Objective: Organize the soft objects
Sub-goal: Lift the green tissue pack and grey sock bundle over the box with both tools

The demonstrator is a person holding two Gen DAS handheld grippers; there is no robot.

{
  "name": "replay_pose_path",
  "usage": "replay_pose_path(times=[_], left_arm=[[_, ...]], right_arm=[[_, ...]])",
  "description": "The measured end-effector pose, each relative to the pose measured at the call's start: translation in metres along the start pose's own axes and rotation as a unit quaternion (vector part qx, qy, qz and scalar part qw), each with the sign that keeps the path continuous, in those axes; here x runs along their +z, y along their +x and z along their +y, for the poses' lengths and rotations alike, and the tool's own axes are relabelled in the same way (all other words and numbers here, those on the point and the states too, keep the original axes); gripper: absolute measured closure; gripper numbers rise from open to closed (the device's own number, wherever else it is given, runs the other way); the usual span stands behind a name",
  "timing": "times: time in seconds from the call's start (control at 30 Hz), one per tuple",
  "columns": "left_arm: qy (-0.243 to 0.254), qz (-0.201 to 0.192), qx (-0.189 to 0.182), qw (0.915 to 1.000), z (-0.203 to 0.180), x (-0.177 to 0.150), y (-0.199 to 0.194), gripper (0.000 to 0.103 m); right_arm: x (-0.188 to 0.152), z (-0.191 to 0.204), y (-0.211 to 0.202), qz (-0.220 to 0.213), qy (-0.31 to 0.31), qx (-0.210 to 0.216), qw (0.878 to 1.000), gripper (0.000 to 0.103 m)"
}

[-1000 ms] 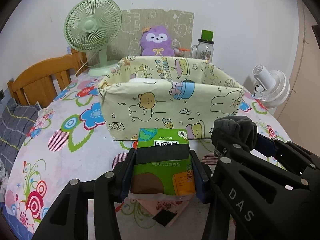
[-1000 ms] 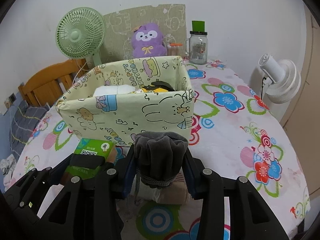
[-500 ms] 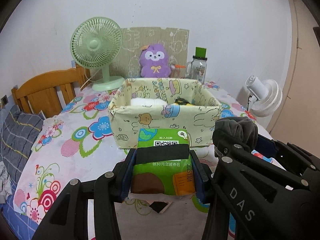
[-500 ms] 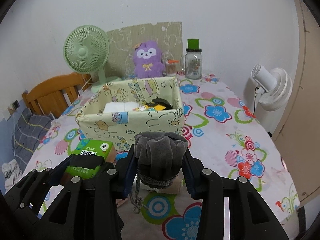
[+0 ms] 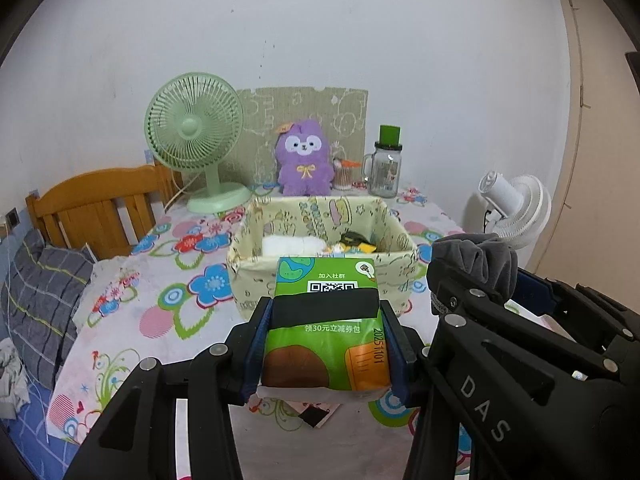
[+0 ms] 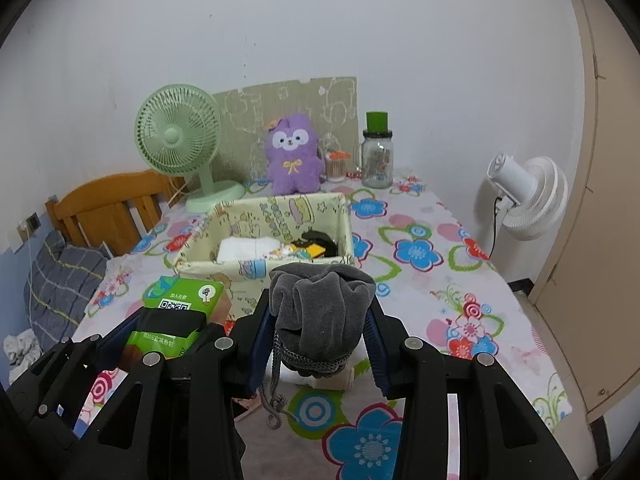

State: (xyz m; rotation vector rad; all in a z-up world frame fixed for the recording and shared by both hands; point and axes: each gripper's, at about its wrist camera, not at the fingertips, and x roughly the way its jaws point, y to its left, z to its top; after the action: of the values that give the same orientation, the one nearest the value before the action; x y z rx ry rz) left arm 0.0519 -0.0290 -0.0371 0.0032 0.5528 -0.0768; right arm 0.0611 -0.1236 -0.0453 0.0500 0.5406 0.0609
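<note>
The left gripper [image 5: 326,344] is clamped on a green tissue pack [image 5: 326,332], and the right gripper [image 6: 318,344] is clamped on a grey drawstring pouch [image 6: 320,312]; both are held in the air over the near part of the table [image 6: 440,280], short of the fabric box [image 5: 320,240] that already holds a white folded cloth [image 5: 292,245] and some small yellow and black items. The likeliest trouble is the two grippers knocking together, since they sit almost side by side and head for the same opening. The box walls look soft, so a low approach could catch the near rim and fold or push it. The pouch's cord [image 6: 274,400] dangles below the fingers and could snag that rim. Open room lies to the right of the box, towards the table edge by the white fan [image 6: 528,196]; behind it the green fan [image 5: 196,140], purple plush toy [image 5: 306,160] and glass jar [image 5: 386,168] crowd the wall.
</note>
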Motion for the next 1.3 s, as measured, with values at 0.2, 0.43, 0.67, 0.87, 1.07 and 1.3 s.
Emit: replay_pose_path(times=[0.2,0.43,0.67,0.87,1.07,1.3], left_arm=[[0.000,-0.010,0.001,0.9999,-0.002,0.011,-0.010,0.051],[0.002,-0.027,-0.001,0.9996,-0.004,0.029,-0.021,0.051],[0.005,-0.039,0.001,0.9992,-0.005,0.045,-0.028,0.051],[0.006,-0.048,-0.001,0.9988,-0.006,0.058,-0.029,0.051],[0.007,-0.050,0.002,0.9987,-0.002,0.069,-0.023,0.051],[0.004,-0.044,0.006,0.9990,0.004,0.077,-0.006,0.051]], right_arm=[[0.012,0.000,-0.011,-0.010,-0.001,-0.001,1.000,0.057],[0.028,0.000,-0.025,-0.026,-0.003,-0.003,1.000,0.057],[0.045,-0.001,-0.033,-0.038,0.000,-0.001,0.999,0.057],[0.058,-0.002,-0.035,-0.047,-0.001,-0.002,0.999,0.057],[0.071,0.002,-0.028,-0.049,-0.002,0.004,0.999,0.057],[0.082,0.005,-0.007,-0.043,-0.005,0.011,0.999,0.057]])
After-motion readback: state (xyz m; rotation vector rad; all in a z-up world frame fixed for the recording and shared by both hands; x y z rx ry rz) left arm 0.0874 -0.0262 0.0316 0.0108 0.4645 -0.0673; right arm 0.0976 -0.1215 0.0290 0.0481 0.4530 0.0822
